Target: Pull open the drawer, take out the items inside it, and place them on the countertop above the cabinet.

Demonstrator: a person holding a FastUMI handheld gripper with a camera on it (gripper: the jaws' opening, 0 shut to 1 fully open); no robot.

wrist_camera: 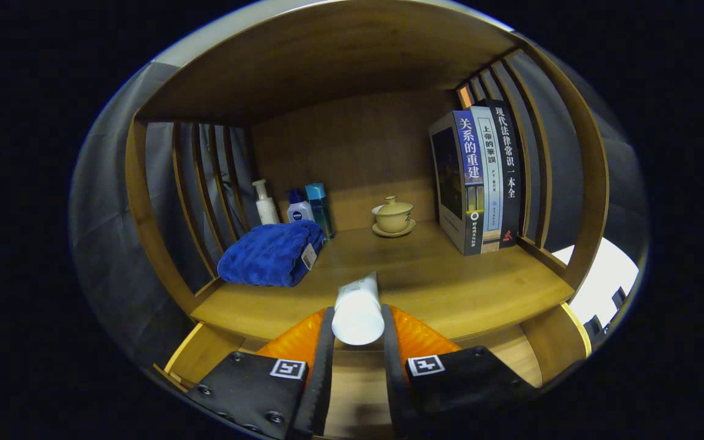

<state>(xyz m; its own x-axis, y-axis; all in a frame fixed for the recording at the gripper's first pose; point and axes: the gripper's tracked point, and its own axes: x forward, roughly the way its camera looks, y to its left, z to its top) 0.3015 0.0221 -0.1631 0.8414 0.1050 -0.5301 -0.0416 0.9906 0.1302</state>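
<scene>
White plastic tube (358, 308), smooth and cylindrical, round cap end facing the camera, tail flattening away over the table (450, 287). Clamped between the two fingers (326, 342), one pressing on each flank, near their tips; gripper (357, 333) closed onto it. Held at the table's front edge, tail end reaching over the wood, whether resting on it or raised cannot be told.

Wooden table enclosed by a back panel, slatted side walls and a shelf overhead. Bare wood across the middle and along the front edge, just ahead of the tube. Folded blue towel (272, 253) near the left edge. Behind it, in the back left corner, a white pump bottle (264, 203), a blue-capped bottle (299, 208) and a teal bottle (319, 208). Lidded teacup on a saucer (393, 217) by the back panel, centre. Three upright books (477, 177) against the right slats.
</scene>
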